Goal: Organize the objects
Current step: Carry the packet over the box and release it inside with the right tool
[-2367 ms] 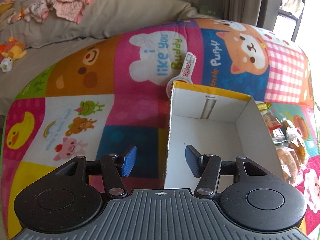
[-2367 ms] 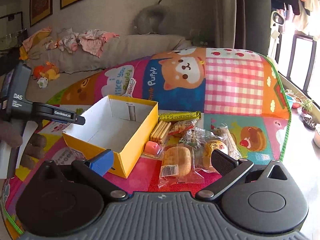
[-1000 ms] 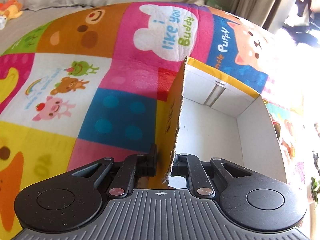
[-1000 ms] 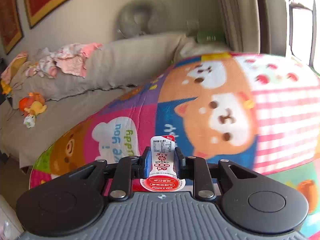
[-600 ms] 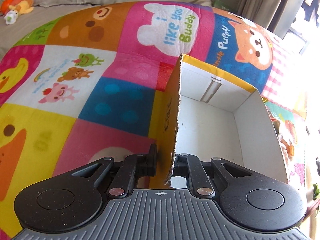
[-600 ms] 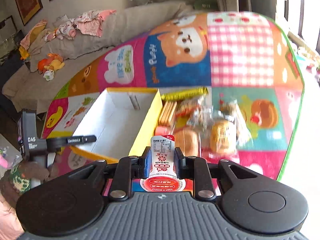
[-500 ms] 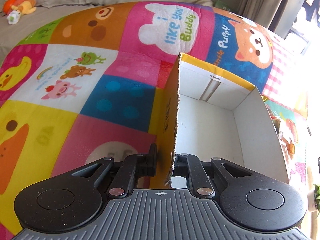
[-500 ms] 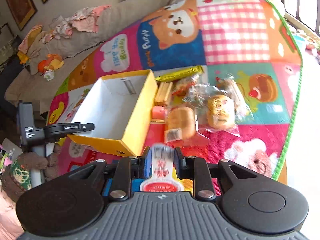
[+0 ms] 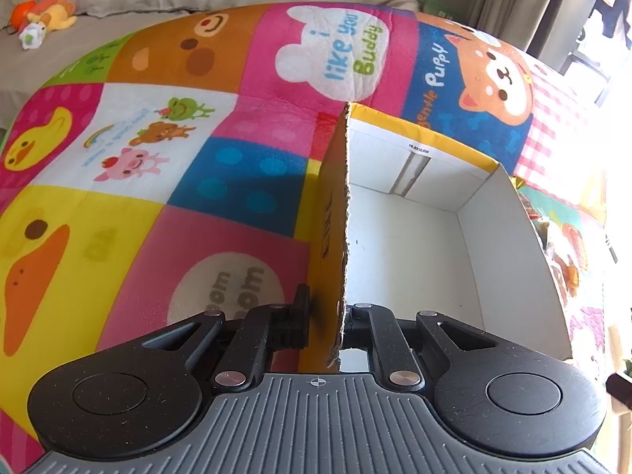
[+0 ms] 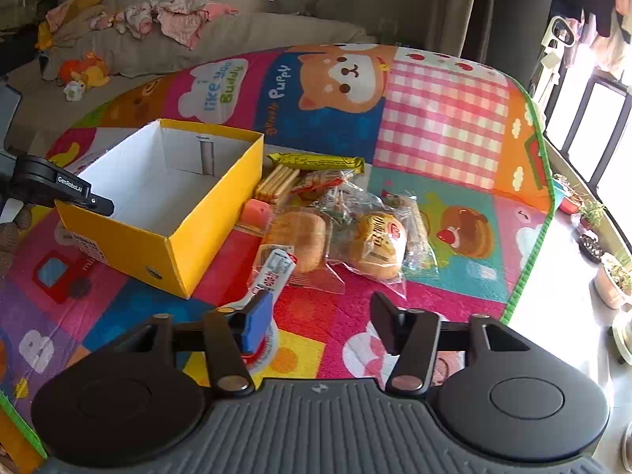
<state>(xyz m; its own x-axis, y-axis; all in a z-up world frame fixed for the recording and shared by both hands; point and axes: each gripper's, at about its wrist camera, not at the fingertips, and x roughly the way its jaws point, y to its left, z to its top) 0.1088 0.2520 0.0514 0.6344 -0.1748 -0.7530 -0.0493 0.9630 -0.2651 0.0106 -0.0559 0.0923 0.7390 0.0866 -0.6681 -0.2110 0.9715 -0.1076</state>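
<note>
A yellow cardboard box (image 9: pixel 414 245) with a white, empty inside sits on a colourful play mat. My left gripper (image 9: pixel 326 316) is shut on the box's near left wall; it also shows in the right wrist view (image 10: pixel 79 193) at the box (image 10: pixel 158 193). My right gripper (image 10: pixel 320 316) is open above the mat. A red-and-white snack packet (image 10: pixel 270 276) lies by its left finger, free of the jaws. A pile of wrapped snacks (image 10: pixel 339 217) lies right of the box: two bread buns, biscuit sticks, a yellow bar (image 10: pixel 316 162), a pink piece.
The play mat (image 10: pixel 442 126) ends in a green border at the right, with potted plants (image 10: pixel 612 276) beyond. A grey sofa (image 10: pixel 237 35) with clothes and soft toys runs along the back.
My right gripper opened and let go of the red-and-white packet, which now lies by the left finger. My left gripper stayed shut on the box wall.
</note>
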